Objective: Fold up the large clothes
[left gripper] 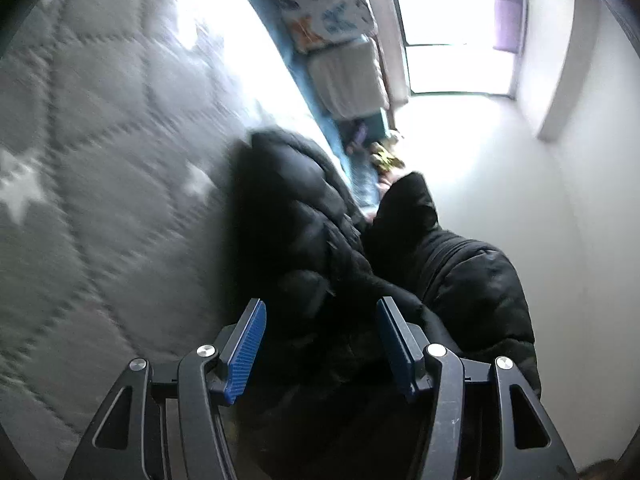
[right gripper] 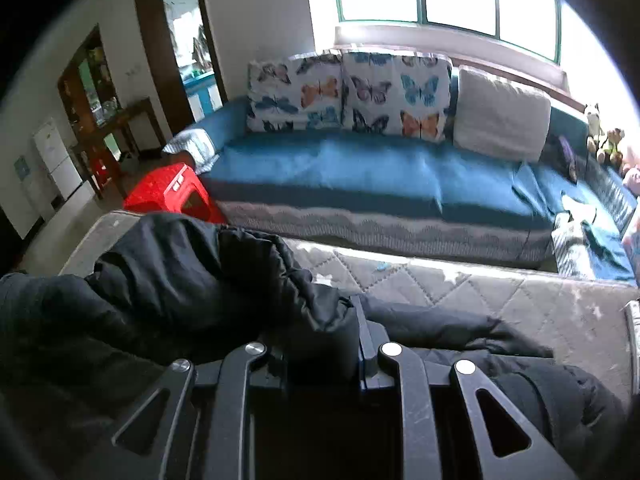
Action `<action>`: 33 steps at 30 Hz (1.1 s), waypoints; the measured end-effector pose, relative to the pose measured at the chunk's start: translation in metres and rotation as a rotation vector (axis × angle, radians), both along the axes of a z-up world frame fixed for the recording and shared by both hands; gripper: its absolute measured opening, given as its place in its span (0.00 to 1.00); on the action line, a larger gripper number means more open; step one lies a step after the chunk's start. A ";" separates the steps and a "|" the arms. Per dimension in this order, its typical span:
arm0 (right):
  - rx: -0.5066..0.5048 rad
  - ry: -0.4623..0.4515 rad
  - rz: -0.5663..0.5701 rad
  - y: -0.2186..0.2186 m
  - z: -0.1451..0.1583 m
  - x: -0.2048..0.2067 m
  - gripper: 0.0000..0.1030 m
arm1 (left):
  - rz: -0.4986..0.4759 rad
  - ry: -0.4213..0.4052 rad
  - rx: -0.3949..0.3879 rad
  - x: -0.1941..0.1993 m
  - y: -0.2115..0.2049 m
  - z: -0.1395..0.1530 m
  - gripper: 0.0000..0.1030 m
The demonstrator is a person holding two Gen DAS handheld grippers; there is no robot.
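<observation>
A: The jacket was seen low and centre in the left wrist view, heaped on the quilt, its long axis run from the bottom of the frame up toward the centre.

B: And the left gripper?

A: Its blue pads were held half apart, nothing pinched; dark cloth was seen past and below the jaws, and touch could not be told.

B: The right gripper?

A: In its own view the jaws were found closed on a fold of the jacket, the bulk bunched to lower left, a strip trailed right over the quilt. The sofa was seen behind.

B: So which side is judged nearer?

A: The right one, already gripped; the left was judged just short of the cloth.
</observation>
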State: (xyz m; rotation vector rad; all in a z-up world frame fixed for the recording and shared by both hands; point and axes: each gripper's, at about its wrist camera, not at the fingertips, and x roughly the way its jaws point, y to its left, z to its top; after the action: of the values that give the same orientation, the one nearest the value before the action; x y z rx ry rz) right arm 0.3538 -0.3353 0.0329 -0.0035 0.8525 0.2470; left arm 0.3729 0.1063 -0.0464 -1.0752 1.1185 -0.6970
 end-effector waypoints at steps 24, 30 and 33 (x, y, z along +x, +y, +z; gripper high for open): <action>0.076 -0.005 -0.111 -0.061 0.074 -0.058 0.41 | 0.199 -0.503 0.762 -0.074 -0.076 0.192 0.60; 0.039 0.020 -0.065 -0.072 0.059 -0.071 0.41 | 0.087 -0.558 0.726 -0.073 -0.137 0.197 0.60; 0.009 0.043 -0.067 -0.078 0.044 -0.064 0.41 | 0.062 -0.530 0.755 -0.055 -0.161 0.184 0.60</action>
State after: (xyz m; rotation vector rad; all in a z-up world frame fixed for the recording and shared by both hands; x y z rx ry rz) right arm 0.2900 -0.4129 0.0768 0.0384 0.8924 0.1884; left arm 0.3183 -0.0546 0.1380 -0.2508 0.7694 -0.4083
